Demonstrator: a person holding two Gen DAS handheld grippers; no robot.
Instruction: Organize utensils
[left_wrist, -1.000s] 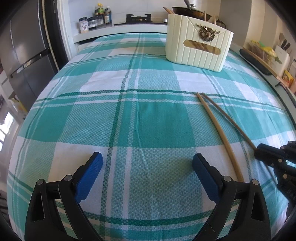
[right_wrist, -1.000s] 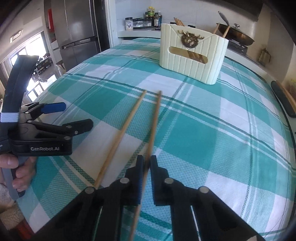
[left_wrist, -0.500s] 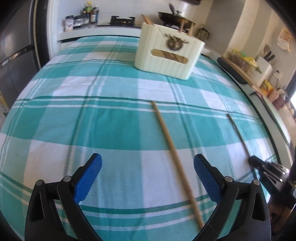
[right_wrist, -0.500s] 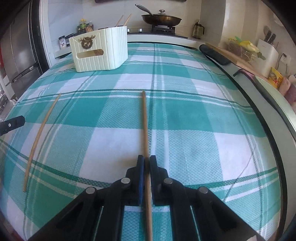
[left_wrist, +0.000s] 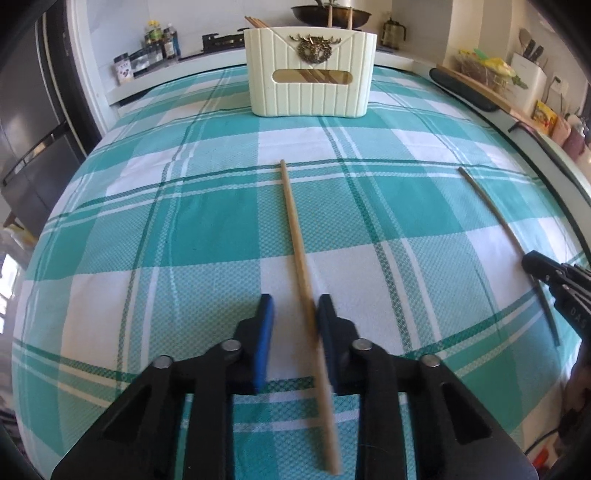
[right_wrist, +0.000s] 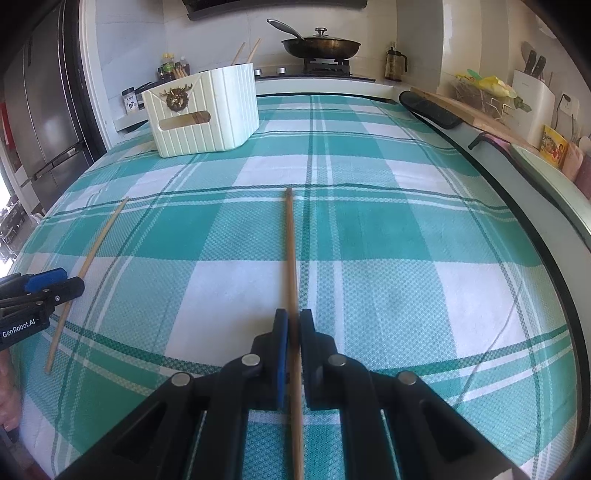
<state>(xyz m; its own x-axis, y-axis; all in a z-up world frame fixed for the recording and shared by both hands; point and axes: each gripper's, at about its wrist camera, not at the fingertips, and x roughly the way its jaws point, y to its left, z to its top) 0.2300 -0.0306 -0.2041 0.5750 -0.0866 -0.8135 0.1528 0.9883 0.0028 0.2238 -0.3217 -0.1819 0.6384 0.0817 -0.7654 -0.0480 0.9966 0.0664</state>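
A matt woven checked cloth (left_wrist: 207, 229) covers the table. The chopsticks (left_wrist: 295, 236) look like smooth bare wood. The ribbed holder (left_wrist: 310, 74) is cream plastic with a dull sheen.

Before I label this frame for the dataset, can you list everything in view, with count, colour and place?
chopsticks: two loose, tan wood, lying on the cloth, one at each gripper; second one
utensil holder: one, cream, far end of the table, chopsticks standing in it
tablecloth: one, teal and white plaid, covering the table
frying pan: one, dark, on the stove behind
fridge: one, steel, left
left gripper: black with blue pads, partly closed around a chopstick
right gripper: black, shut on the other chopstick
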